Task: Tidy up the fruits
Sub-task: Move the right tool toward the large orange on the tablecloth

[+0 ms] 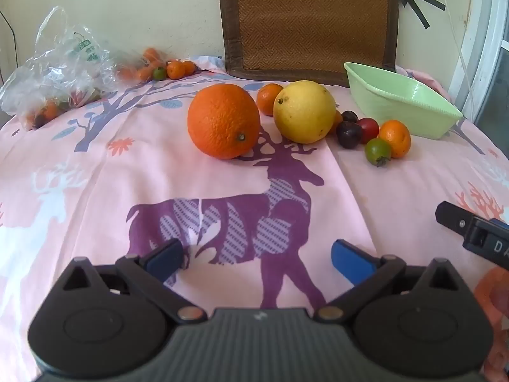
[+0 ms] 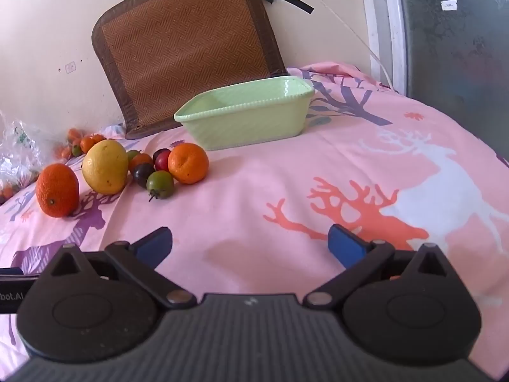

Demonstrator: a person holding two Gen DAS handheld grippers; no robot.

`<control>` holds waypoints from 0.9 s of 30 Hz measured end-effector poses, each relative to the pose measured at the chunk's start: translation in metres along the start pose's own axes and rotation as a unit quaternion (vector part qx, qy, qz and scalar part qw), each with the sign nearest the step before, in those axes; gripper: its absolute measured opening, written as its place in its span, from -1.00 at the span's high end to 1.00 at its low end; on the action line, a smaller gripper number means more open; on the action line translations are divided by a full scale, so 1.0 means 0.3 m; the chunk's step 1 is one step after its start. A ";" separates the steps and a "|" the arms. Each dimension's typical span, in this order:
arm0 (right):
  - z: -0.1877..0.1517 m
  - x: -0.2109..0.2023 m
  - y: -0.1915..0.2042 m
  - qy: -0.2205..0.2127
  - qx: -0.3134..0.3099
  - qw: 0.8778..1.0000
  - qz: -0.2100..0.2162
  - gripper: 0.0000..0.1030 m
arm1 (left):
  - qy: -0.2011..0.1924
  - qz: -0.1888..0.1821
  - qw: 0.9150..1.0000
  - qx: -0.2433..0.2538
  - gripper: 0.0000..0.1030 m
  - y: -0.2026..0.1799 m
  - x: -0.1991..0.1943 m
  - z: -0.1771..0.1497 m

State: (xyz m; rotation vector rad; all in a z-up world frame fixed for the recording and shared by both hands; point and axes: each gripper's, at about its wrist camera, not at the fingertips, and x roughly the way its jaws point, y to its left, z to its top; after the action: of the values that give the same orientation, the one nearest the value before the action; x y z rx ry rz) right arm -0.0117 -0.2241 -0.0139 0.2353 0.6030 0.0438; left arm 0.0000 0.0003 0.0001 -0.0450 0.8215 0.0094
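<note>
Lying loose on the pink deer-print cloth (image 1: 95,172) are a large orange (image 1: 223,121), a yellow citrus (image 1: 303,112), a mandarin (image 2: 188,163) and several small fruits (image 1: 359,130), just beside the empty green basin (image 2: 245,117). The left gripper (image 1: 257,259) and right gripper (image 2: 249,245) hover over bare cloth, jaws spread wide, holding nothing.

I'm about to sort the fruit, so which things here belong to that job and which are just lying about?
For the job: big orange, yellow citrus, small fruits, green basin.

Lying about: woven mat, plastic bag.
</note>
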 end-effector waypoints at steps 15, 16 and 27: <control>0.004 -0.005 0.013 0.002 -0.019 1.000 -0.014 -1.00 | -0.034 -0.069 0.997 -0.015 -1.00 0.071 -0.052 -0.048; 0.003 -0.005 0.013 0.001 -0.018 1.000 -0.015 -1.00 | -0.036 -0.074 0.996 -0.018 -1.00 0.079 -0.058 -0.051; 0.009 -0.030 0.094 -0.041 -0.060 0.997 -0.019 -1.00 | -0.106 -0.065 0.991 -0.054 -1.00 0.205 -0.116 -0.027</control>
State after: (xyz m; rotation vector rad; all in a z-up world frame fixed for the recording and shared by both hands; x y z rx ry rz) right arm -0.0168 -0.1982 -0.0004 0.1097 0.5218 0.0339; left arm -0.0311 0.0617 0.0179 -0.1959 0.6031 -0.0627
